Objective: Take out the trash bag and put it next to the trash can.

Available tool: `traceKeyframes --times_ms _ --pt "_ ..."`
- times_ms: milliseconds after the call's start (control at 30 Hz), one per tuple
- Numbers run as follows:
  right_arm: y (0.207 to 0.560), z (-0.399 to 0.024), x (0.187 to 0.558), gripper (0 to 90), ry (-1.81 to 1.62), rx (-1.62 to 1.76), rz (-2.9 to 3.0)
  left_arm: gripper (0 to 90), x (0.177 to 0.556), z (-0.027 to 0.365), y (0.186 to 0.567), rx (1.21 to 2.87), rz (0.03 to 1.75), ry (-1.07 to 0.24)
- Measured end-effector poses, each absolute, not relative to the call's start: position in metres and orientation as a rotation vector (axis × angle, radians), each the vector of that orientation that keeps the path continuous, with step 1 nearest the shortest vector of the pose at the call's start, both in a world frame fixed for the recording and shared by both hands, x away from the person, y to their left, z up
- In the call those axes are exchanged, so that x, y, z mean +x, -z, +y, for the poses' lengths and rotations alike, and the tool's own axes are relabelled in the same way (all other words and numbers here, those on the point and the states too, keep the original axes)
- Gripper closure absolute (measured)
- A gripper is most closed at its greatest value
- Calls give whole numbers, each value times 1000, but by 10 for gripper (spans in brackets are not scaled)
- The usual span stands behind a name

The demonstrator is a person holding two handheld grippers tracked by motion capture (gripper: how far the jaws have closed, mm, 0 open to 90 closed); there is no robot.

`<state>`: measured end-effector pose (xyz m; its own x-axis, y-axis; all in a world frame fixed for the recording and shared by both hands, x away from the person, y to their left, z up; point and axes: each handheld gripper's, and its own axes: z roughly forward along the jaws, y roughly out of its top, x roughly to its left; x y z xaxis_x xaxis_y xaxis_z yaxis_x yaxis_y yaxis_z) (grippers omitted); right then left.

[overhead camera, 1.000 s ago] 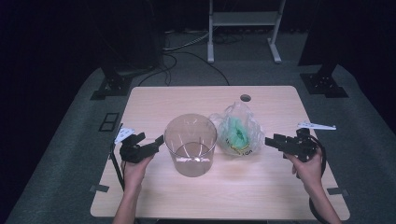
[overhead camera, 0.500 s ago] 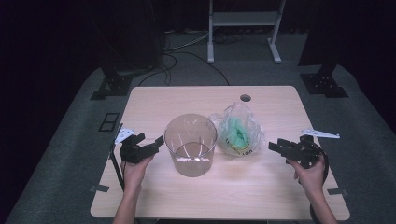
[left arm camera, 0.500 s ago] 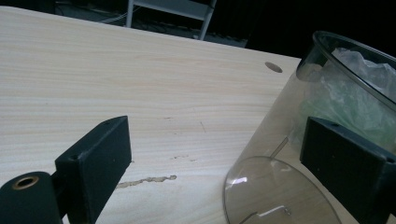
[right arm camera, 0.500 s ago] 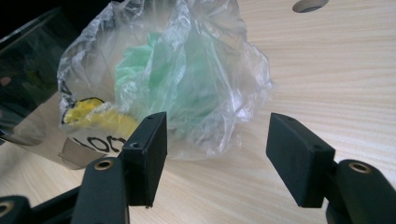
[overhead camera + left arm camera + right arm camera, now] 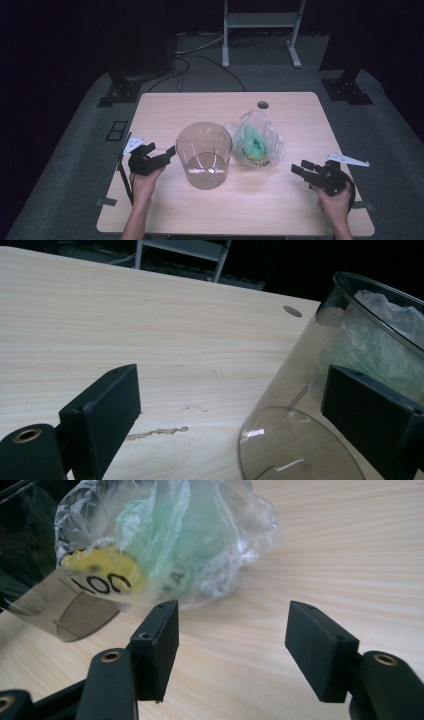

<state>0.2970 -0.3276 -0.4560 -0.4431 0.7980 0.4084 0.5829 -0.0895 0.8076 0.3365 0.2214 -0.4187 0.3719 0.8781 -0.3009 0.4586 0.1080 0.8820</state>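
Since the earlier frames, the right tool (image 5: pixel 303 170) has slid toward the lower right of the high view, away from the plastic bag (image 5: pixel 255 142); its jaws stand open and empty. At lower left, the left tool (image 5: pixel 167 152) sits open beside the clear bucket (image 5: pixel 204 155), mid-frame on the surface (image 5: pixel 200 107).

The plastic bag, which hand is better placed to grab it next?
Probably the right. The right tongs stand open, aimed at the plastic bag with bare table between. The left tongs sit beside the clear bucket, which blocks their way.
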Motion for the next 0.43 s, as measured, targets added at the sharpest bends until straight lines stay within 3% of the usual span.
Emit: traceKeyframes --times_ms 433 --pt "466 -344 275 375 -1572 1580 1842 78 338 224 419 1504 1262 -461"
